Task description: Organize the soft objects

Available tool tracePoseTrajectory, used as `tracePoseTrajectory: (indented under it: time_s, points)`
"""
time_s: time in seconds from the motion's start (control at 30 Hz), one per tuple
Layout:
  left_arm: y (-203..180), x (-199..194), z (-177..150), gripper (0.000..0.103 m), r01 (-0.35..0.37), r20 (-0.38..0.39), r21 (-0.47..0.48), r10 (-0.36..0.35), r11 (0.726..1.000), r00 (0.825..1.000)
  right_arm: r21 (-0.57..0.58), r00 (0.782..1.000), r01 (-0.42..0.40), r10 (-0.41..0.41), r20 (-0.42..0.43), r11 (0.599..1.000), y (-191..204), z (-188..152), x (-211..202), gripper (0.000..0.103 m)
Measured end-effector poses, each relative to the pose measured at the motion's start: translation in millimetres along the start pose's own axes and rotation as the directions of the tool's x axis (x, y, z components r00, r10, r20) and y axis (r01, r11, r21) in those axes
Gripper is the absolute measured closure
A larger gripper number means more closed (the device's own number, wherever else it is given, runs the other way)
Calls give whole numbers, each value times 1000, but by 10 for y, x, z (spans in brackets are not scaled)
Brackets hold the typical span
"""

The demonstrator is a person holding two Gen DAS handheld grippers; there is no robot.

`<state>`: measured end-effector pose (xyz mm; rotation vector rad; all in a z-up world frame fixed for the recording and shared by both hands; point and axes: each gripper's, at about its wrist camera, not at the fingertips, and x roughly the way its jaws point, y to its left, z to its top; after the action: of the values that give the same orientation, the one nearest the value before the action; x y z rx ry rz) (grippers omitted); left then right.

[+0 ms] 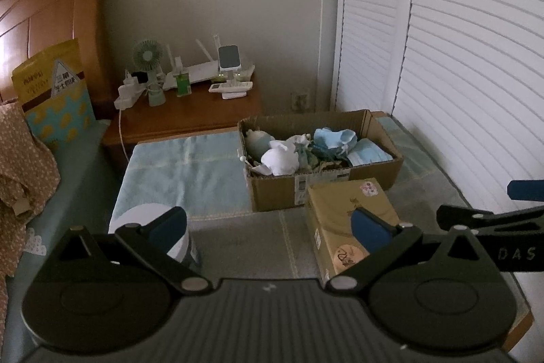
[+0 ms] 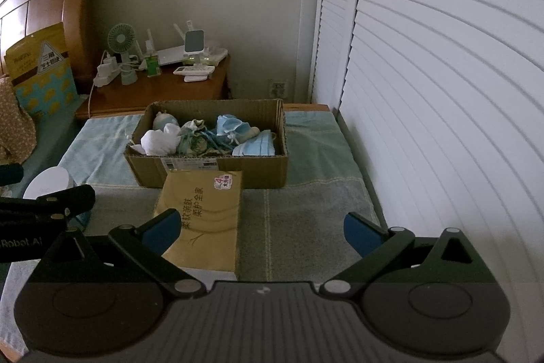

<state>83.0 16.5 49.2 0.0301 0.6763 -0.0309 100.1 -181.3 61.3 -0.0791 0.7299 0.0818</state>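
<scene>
A cardboard box stands on a towel-covered table. It holds soft things: a white cloth, a blue cloth, blue face masks and a small plush. A tan tissue pack lies in front of the box. My left gripper is open and empty, between a white roll and the tissue pack. My right gripper is open and empty, just right of the pack.
A wooden nightstand behind holds a fan, router and chargers. A bed with a wooden headboard and a yellow bag is left. White louvred doors stand close on the right.
</scene>
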Motion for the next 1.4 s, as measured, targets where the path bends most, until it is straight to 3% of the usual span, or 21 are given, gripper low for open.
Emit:
tracePoseTrajectory:
  time_s: [1.4]
  points:
    - [-24,-60,25,1,6,10,-1,-6,1000,1000,0,1000,9,-9,6,1000,-33,15,-15,0]
